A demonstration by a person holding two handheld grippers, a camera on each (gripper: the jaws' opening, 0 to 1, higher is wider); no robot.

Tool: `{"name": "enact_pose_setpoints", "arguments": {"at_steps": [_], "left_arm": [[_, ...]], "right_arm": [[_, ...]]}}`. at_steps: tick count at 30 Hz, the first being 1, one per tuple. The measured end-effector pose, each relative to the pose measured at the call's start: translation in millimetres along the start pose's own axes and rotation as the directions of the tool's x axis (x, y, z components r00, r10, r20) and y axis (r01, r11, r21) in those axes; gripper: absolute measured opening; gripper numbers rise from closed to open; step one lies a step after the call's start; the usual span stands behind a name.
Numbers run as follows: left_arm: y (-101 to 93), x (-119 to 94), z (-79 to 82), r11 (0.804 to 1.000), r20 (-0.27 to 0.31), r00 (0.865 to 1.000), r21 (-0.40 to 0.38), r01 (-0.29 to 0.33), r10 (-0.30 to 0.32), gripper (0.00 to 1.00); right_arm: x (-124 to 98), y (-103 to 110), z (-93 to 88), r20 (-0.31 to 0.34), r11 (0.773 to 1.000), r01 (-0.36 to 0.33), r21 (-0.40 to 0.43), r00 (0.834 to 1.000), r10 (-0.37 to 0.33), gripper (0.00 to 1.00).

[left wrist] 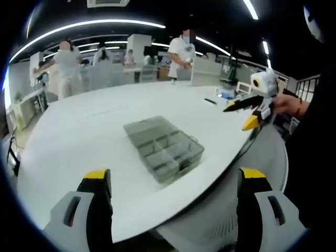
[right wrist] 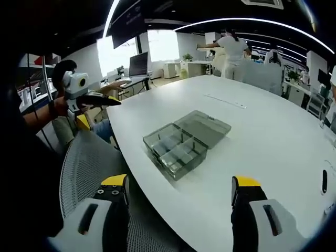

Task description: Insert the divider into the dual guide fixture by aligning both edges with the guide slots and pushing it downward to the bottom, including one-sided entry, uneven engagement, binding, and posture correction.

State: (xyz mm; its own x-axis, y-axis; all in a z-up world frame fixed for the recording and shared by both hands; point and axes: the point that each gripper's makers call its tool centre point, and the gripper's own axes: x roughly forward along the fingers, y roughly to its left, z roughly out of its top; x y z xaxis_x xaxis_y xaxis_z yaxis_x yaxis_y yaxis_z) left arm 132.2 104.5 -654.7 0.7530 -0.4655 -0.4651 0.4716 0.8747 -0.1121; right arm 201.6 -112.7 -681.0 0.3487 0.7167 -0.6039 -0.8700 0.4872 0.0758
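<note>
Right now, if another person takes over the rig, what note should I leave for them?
Left gripper: open, empty, held back from the table.
Right gripper: open, empty, near the table edge.
Clear compartment box: on the white table, lid open and lying flat beside it.
Done: I cannot see any insertion started.
Left: find the divider (I cannot tell it apart here), align both edges, push down fully.

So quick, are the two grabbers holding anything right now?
Left gripper: open, holding nothing, above the table's edge.
Right gripper: open, holding nothing, short of the clear compartment box.
</note>
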Motion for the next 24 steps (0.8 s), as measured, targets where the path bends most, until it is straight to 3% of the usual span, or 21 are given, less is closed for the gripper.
{"name": "enact_pose_setpoints", "arguments": {"at_steps": [24], "left_arm": [[11.4,3,-5.1,1.0,-0.012,1.0,-0.011,-0.01,0.01,0.99]], "right_arm": [[15,-1,2.3,-0.025,1.0,-0.027,-0.006,0.999,0.027,0.77]]}}
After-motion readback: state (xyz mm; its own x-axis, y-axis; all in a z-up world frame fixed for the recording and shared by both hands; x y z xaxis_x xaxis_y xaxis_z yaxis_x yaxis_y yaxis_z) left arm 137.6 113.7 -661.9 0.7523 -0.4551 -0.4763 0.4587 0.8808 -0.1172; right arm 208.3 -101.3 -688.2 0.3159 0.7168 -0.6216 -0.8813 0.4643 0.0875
